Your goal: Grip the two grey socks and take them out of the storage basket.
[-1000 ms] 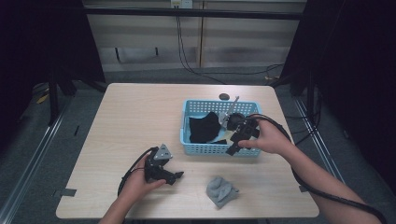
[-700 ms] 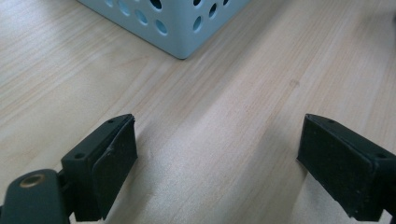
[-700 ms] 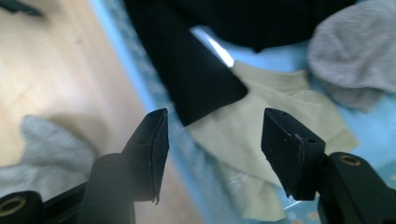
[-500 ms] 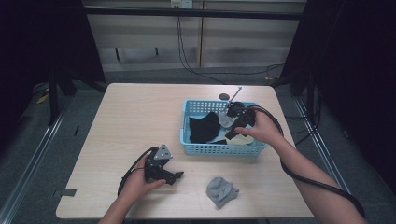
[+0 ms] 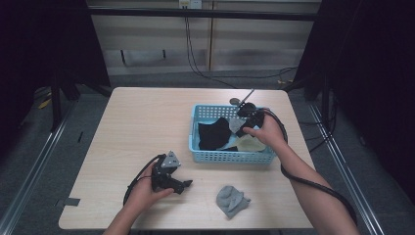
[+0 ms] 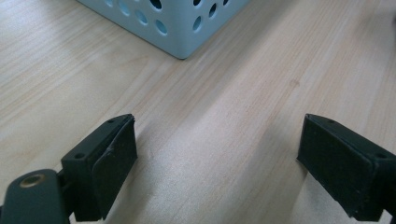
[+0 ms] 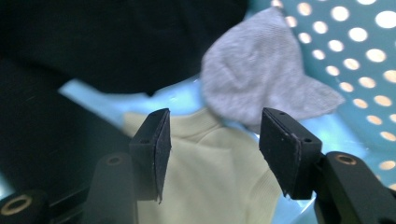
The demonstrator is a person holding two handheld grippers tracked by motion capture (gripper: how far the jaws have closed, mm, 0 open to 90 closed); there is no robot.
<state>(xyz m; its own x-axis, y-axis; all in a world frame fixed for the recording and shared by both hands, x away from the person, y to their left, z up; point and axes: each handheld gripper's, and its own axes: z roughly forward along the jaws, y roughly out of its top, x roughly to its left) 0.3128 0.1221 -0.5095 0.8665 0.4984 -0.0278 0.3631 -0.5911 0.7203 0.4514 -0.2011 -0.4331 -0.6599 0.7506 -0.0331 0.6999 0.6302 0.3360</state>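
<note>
A light blue perforated basket (image 5: 230,157) stands right of the table's middle. It holds a black garment (image 5: 214,134), a cream sock (image 5: 250,144) and a grey sock (image 5: 236,125). My right gripper (image 5: 242,124) is lowered into the basket and stands open. In the right gripper view its jaws (image 7: 212,140) hang just above the cream sock (image 7: 205,186), with the grey sock (image 7: 266,79) right beyond them and the black garment (image 7: 116,42) at the left. My left gripper (image 5: 185,185) rests open on the table near the front, nothing between its pads (image 6: 217,154).
A second grey sock (image 5: 231,199) lies crumpled on the table in front of the basket, right of the left gripper. The basket's near corner (image 6: 182,23) appears ahead in the left gripper view. A small dark round object (image 5: 235,102) sits behind the basket.
The right hand has moved from the basket's front rim farther in and down among the clothes. The left hand has stayed where it was.
</note>
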